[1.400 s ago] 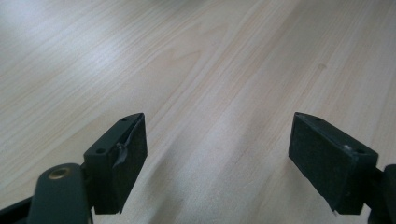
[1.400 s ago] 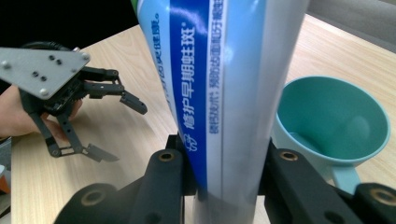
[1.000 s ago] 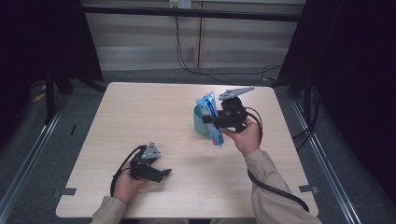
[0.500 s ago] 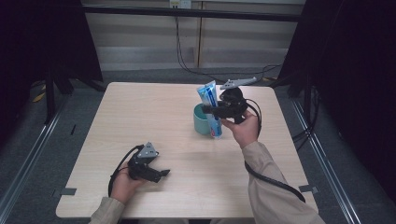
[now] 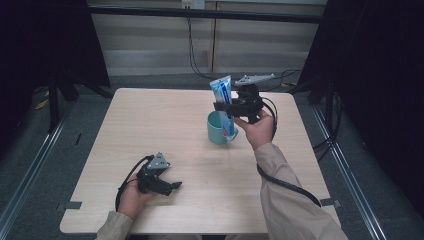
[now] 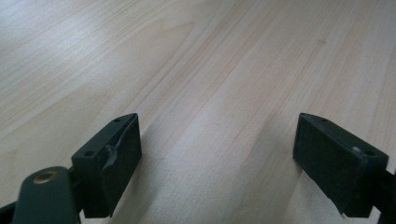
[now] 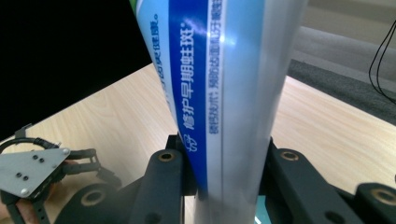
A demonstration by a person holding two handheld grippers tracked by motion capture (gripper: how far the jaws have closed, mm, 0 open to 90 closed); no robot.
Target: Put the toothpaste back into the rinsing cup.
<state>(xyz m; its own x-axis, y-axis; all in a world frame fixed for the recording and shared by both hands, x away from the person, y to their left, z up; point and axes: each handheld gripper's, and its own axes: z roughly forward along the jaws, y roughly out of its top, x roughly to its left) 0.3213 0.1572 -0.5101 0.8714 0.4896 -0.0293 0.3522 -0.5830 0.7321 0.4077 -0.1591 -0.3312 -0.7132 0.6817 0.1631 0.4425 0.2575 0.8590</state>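
Observation:
A blue and white toothpaste tube [image 5: 224, 102] stands nearly upright in the air, its lower end at the rim of a teal mug [image 5: 217, 129] on the table. My right gripper [image 5: 223, 106] is shut on the tube's middle. In the right gripper view the tube [image 7: 224, 98] rises between the two black jaws, which press on its sides. My left gripper [image 5: 176, 186] rests low on the table near the front left, held in the person's hand. Its jaws stand wide apart over bare wood [image 6: 219, 121], with nothing between the pads [image 6: 122, 156].
The light wooden table [image 5: 150, 120] has open surface to the left and in front of the mug. Cables trail from both grippers; the right one loops past the person's sleeve [image 5: 295, 205]. Dark curtains and floor rails surround the table.
My right gripper has lifted the tube and tilted it from slanted to nearly upright beside the mug. The left gripper has stayed where it was.

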